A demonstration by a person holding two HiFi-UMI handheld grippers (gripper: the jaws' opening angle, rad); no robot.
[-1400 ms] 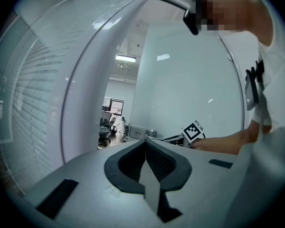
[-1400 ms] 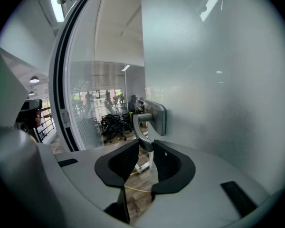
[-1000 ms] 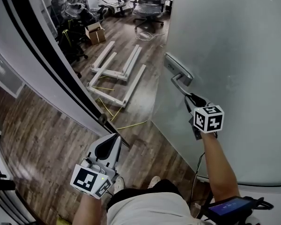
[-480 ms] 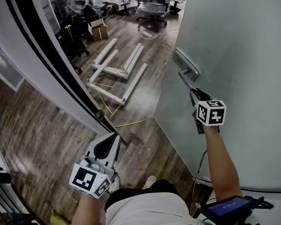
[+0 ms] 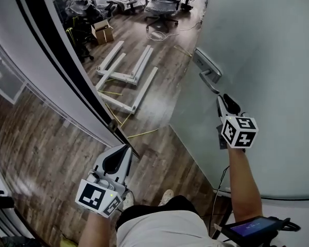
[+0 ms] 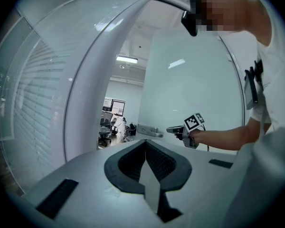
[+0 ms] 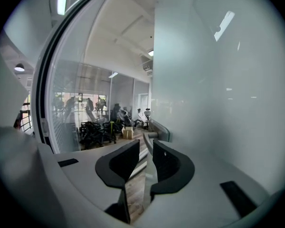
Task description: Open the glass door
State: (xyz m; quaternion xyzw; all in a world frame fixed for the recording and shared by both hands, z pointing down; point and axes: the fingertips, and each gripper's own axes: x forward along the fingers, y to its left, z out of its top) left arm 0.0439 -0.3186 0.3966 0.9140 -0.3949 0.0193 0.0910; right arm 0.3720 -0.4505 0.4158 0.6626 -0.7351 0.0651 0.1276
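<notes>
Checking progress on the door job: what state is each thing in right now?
Door: partly open.
Handle: free, nothing gripping it.
Right claw: open, has just closed slightly, nothing between its jaws.
Left claw: shut, empty.
Desk frame: lying flat on the floor.

No legible text, brand or number was found. The cube point(image 5: 97, 197) on the left gripper point(image 5: 125, 149) and the cube point(image 5: 240, 131) on the right gripper point(image 5: 223, 98) bore only black-and-white square patterns. The lit screen point(image 5: 250, 226) was unreadable.
</notes>
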